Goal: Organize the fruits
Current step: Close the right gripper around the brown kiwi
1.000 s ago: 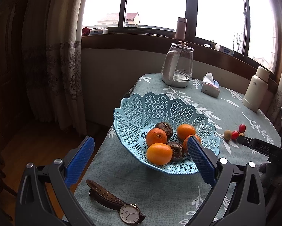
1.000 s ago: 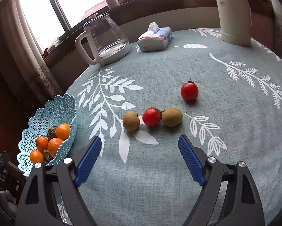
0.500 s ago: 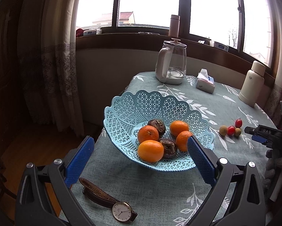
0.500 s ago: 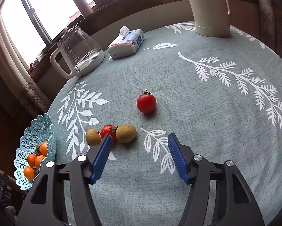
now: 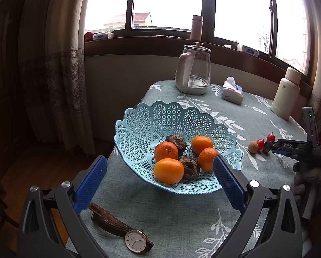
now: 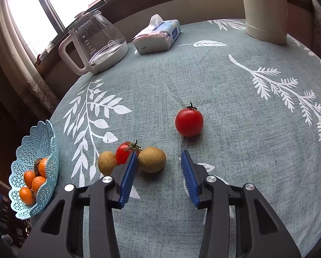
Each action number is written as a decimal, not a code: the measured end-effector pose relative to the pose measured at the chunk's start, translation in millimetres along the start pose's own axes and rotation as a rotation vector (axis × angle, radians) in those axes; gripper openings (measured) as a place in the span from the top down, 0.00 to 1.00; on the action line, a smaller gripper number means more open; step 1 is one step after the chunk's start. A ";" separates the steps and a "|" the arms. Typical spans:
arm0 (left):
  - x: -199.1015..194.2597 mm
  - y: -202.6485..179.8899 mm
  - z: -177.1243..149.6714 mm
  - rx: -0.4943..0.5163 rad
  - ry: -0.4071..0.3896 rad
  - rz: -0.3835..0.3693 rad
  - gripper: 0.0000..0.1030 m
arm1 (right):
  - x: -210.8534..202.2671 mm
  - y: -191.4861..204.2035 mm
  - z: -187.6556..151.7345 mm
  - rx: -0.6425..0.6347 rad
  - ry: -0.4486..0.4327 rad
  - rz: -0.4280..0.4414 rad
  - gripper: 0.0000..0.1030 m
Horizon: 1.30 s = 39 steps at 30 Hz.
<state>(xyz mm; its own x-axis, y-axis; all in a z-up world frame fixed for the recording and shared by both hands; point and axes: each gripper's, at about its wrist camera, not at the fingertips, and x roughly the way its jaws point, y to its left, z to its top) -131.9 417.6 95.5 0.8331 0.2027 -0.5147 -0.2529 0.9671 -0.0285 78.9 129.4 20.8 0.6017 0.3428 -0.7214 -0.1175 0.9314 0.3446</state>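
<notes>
A grey-green tablecloth with white leaf prints (image 6: 203, 81) covers the table under wide windows. Ahead of the wide-open left gripper (image 5: 160, 178), the light blue lattice plastic basket (image 5: 151, 120) holds round oranges (image 5: 168, 170) and dark brown fruits (image 5: 189, 167). The right gripper (image 6: 159, 173) stands half open around the brownish-yellow oval fruit (image 6: 152, 159) on the cloth.

This looks like a room in a home: a round table (image 6: 203, 86) with a leafy cloth stands by big windows (image 5: 166, 2) with long curtains (image 5: 59, 64), with a glass kettle (image 5: 193, 68) and tissue pack (image 5: 232, 90) near its far edge.

Two brown kiwis (image 6: 151, 159) flank a red tomato (image 6: 124, 154) touching; another tomato (image 6: 189, 122) sits apart; oranges (image 5: 168, 170) fill the blue basket (image 5: 151, 120).
</notes>
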 end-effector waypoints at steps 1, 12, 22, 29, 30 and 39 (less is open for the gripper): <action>-0.1 -0.6 0.0 0.001 0.000 0.000 0.03 | -0.2 -0.5 0.4 0.006 0.001 0.007 0.58; 0.6 -3.0 0.3 0.011 0.000 -0.003 0.03 | -1.4 5.5 3.9 0.015 -0.014 0.032 0.58; 0.3 -3.5 -0.1 0.017 0.002 -0.005 0.03 | -1.1 -1.0 3.1 0.029 -0.012 0.025 0.59; -1.1 -2.5 0.7 0.013 -0.001 -0.004 0.03 | -2.9 -2.4 1.8 0.024 -0.013 0.034 0.73; -1.4 -2.4 0.9 0.012 -0.002 -0.004 0.03 | -4.1 -4.7 0.7 0.028 -0.011 0.045 0.73; -7.9 -25.0 6.5 0.060 -0.021 -0.036 0.03 | -42.6 -30.0 -8.9 0.043 -0.070 0.045 0.73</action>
<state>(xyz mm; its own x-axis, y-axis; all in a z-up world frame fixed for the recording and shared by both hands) -128.9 392.8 105.8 0.8516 0.1701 -0.4958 -0.1931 0.9812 0.0050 49.8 87.9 35.9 0.6509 0.3733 -0.6611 -0.1127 0.9086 0.4021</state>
